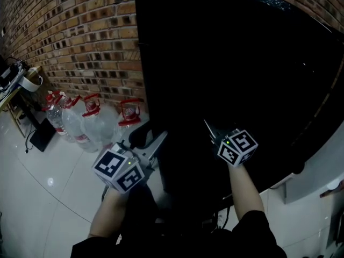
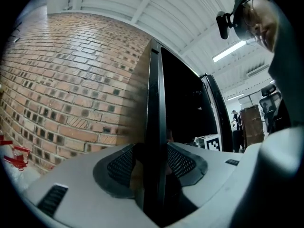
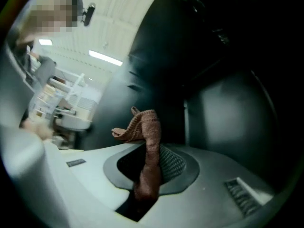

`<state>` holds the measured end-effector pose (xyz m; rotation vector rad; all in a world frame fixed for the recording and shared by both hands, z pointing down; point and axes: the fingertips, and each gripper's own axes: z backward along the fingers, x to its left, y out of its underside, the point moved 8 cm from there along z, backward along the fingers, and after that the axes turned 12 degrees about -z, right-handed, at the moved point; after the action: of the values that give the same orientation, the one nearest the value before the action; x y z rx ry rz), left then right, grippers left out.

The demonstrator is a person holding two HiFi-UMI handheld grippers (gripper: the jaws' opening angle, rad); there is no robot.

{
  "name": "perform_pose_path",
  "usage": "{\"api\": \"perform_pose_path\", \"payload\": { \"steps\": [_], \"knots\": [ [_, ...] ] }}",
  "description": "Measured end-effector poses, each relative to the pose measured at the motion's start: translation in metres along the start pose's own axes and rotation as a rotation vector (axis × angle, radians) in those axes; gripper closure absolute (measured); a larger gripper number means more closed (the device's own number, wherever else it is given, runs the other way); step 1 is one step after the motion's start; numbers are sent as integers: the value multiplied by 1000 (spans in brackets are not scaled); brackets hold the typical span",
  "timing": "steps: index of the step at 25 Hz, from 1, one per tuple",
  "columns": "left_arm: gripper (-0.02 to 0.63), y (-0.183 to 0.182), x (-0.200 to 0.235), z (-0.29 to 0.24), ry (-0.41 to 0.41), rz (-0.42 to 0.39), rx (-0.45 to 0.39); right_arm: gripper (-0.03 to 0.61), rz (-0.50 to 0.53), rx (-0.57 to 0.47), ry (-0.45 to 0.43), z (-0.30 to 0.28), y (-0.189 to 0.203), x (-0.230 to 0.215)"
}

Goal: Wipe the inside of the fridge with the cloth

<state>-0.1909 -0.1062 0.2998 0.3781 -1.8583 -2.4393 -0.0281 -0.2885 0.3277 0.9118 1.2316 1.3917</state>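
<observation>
The tall black fridge (image 1: 242,63) fills the middle of the head view. My left gripper (image 1: 160,140) is clamped on the black door's edge (image 2: 154,103); in the left gripper view both pads press on that edge at the left gripper (image 2: 153,163). My right gripper (image 1: 208,127) points into the dark fridge front, shut on a brown knitted cloth (image 3: 148,141). The cloth runs up between the right gripper's (image 3: 151,167) pads and flops over to the left above them. The cloth is hidden in the head view. The fridge inside is too dark to make out.
Several large water bottles with red caps (image 1: 91,122) stand on the white tiled floor against the brick wall (image 1: 80,36), left of the fridge. A desk with cables (image 1: 16,79) is at the far left. White shelving (image 3: 71,99) shows left in the right gripper view.
</observation>
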Motion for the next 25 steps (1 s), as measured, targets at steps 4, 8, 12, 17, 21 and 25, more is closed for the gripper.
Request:
{"api": "perform_pose_path", "payload": {
  "steps": [4,8,12,17,21,25],
  "knots": [
    [402,0,-2,4,-11,29,-18,505,-5,53,-174,14,16,38],
    [400,-5,-3,9,-16,38,-52,505,27,129,-296,10,36,69],
    [400,-8,-4,12,-12,2,-42,505,65,195,-321,-7,57,80],
    [400,-4,-3,12,-11,7,-46,505,66,201,-267,-19,64,62],
    [400,-6,-1,7,-3,11,-53,505,102,232,-243,-28,64,50],
    [400,-4,-2,2,-1,3,-51,503,179,274,-191,-37,65,35]
  ]
}}
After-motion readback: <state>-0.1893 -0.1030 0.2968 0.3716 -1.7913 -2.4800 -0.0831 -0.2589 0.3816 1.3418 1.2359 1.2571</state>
